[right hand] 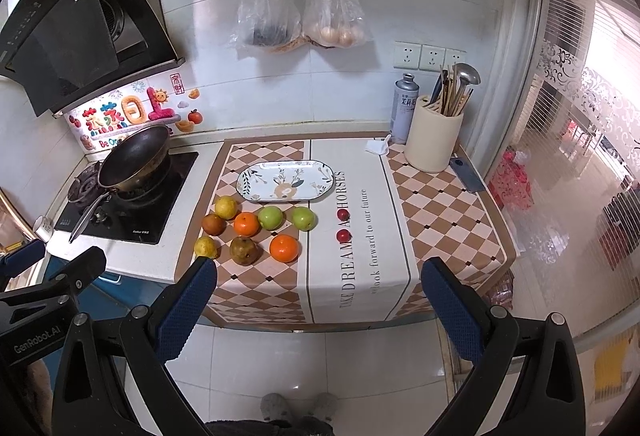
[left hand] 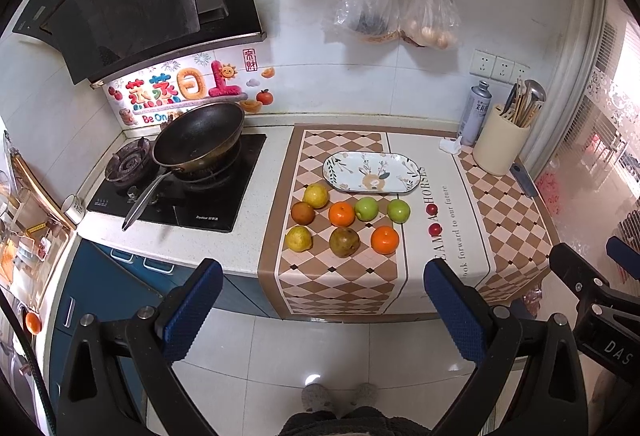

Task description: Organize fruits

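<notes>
Fruits wait on the desk; both claws hang back, spread wide and empty.

Eight fruits (left hand: pixel 344 224) lie just before the bare oval plate (left hand: pixel 374 172); left claw (left hand: pixel 322 310) and right claw (right hand: pixel 318 306) hover above the floor, the hands holding them out of frame.

- Bright, even indoor light; daylight overexposed at the window (right hand: pixel 608 48).
- Glare spot on floor tile (left hand: pixel 314 380).
- Strong fisheye bending, dark corners.

Glossy ceramic plate (left hand: pixel 372 172), matt printed mat (left hand: pixel 344 276), dark metal wok (left hand: pixel 198 136)
</notes>
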Demonstrator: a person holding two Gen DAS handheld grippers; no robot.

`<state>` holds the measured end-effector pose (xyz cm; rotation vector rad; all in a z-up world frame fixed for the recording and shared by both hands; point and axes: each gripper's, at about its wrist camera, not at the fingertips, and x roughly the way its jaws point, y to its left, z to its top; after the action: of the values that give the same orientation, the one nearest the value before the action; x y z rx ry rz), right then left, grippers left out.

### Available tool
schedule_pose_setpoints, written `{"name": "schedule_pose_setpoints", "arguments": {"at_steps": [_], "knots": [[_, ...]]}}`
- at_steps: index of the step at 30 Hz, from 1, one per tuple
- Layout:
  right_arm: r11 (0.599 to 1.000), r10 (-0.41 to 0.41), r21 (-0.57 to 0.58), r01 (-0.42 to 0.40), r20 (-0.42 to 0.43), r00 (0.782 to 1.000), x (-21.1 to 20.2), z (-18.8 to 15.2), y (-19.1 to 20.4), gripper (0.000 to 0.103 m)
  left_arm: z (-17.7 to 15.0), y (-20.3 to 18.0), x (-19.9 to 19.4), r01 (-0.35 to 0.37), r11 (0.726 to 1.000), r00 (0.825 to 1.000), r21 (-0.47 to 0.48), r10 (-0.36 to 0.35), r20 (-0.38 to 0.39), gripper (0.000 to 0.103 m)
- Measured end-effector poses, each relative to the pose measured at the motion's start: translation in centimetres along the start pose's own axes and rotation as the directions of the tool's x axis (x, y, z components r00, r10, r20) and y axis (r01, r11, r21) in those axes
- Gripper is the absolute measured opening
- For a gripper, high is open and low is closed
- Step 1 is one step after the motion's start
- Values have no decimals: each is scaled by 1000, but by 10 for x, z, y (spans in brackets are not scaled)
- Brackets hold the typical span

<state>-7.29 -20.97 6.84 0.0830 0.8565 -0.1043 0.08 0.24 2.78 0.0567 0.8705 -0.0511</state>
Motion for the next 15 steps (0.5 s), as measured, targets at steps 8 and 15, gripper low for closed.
{"name": "schedule_pose_setpoints", "arguments": {"at_steps": [8, 15], "knots": [[1000, 3, -6, -3, -2, 1000, 0, -3, 2, 103, -1, -1, -2, 0, 1000, 1000, 0, 0, 2, 103], [1000, 2, -4, -2, -3, 1000, 0, -1, 2, 103, -3, 1, -1, 1, 1000, 1000, 2, -1, 3, 103]]}}
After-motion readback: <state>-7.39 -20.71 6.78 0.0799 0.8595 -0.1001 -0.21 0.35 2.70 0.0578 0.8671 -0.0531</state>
